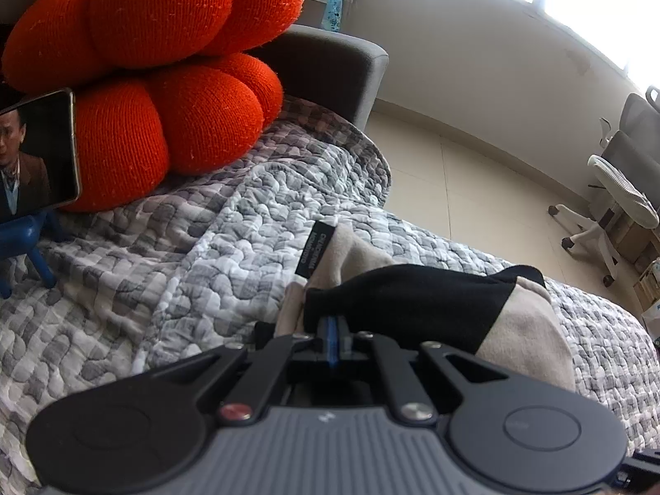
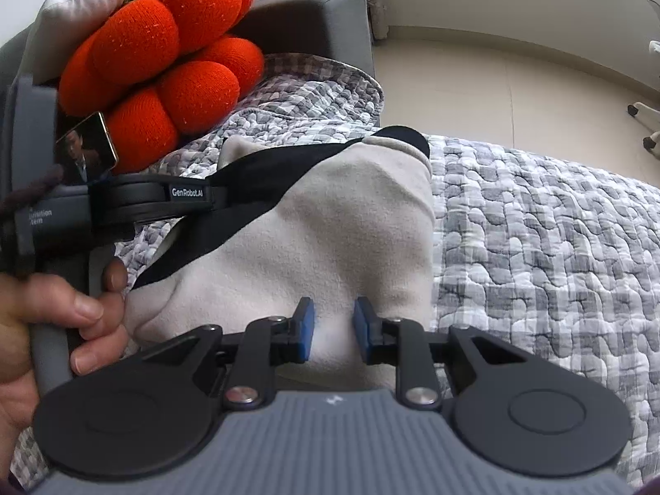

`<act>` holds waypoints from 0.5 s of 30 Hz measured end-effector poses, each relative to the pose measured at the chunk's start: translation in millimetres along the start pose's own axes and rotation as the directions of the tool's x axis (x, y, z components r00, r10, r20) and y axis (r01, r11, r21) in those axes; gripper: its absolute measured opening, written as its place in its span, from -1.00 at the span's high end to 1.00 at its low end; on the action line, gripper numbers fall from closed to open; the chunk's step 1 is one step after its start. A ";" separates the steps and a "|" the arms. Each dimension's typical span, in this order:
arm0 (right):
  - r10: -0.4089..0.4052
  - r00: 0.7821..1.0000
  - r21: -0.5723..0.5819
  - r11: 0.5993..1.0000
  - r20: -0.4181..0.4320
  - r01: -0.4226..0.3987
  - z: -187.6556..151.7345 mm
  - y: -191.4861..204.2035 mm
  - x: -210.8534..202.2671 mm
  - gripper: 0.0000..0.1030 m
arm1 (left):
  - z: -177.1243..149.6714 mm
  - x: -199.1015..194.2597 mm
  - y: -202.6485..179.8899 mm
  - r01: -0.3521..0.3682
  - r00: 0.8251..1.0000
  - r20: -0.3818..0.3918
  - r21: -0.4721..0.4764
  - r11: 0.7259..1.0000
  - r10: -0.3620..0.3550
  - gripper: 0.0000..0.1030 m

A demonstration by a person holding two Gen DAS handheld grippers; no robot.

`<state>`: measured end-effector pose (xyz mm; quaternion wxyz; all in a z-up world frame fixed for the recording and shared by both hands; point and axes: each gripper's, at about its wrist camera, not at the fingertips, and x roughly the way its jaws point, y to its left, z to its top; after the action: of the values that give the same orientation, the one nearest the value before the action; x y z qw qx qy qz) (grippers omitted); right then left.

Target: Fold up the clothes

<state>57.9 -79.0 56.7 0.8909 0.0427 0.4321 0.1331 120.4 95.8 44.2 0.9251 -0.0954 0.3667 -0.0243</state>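
Beige fleece with black trim is what the person is folding: the soft beige-and-black garment (image 2: pixel 330 222) sits bunched on the grey-and-white checked quilted bedspread (image 2: pixel 536 247), just in front of the chunky orange knitted knot cushion (image 2: pixel 165 62).

The left gripper (image 1: pixel 332 330) has its blue pads pressed together on the garment's black band, so it's pinching that edge. The right gripper (image 2: pixel 333 326) is spread, blue fingers apart, with the beige fleece showing between them, and it isn't holding anything.

What could go wrong: only one corner is held, so if the left one lifts now, the rest probably sags and the fold comes out lopsided. Fleece is thick and slippery-ish too, so a thin pinch on the band could slide off. The right gripper might also grab quilt along with fleece, since the garment lies right on the bedspread. And a wide swing toward the cushion could knock the phone (image 1: pixel 37 152) propped against it on a small blue stand (image 1: pixel 29 243).

Readable writing: "GenRobot.AI" on the left gripper's side. A black tag (image 1: pixel 312 247) on the garment has white lettering, too blurred to read properly.
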 end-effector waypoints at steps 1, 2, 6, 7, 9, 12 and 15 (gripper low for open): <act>0.001 1.000 -0.003 1.000 -0.001 -0.001 -0.3 0.1 -0.2 0.50 | 0.0 0.1 0.2 0.001 1.000 0.000 0.000 1.000 -0.001 0.94; 0.001 1.000 -0.006 1.000 -0.002 -0.001 -0.6 0.2 -0.4 0.50 | 0.0 0.1 0.4 0.001 1.000 0.000 0.001 1.000 -0.001 0.94; 0.001 1.000 -0.022 1.000 -0.008 -0.002 -1.9 1.4 -2.1 0.50 | -0.1 0.5 1.2 0.004 1.000 0.001 0.002 1.000 -0.004 0.94; 0.004 1.000 -0.023 1.000 -0.009 -0.004 -2.1 0.9 -2.1 0.50 | -0.1 0.5 1.4 0.004 1.000 0.001 0.003 1.000 -0.004 0.94; 0.009 1.000 -0.026 1.000 -0.012 -0.010 -2.4 -0.1 -2.0 0.50 | -0.1 0.8 1.3 0.005 1.000 0.000 0.004 1.000 -0.005 0.94; 0.020 1.000 -0.019 1.000 -0.013 -0.021 -2.5 -2.4 -2.8 0.50 | -0.2 1.4 1.6 0.007 1.000 -0.001 0.005 1.000 -0.007 0.94; 0.033 0.999 -0.005 0.999 -0.013 -0.033 -2.5 -5.0 -3.9 0.50 | -0.5 1.0 1.6 0.009 1.000 0.000 0.009 1.000 -0.009 0.94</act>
<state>54.6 -84.9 57.1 0.8859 0.0466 0.4366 0.1494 120.8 97.2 42.9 0.9254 -0.0931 0.3661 -0.0302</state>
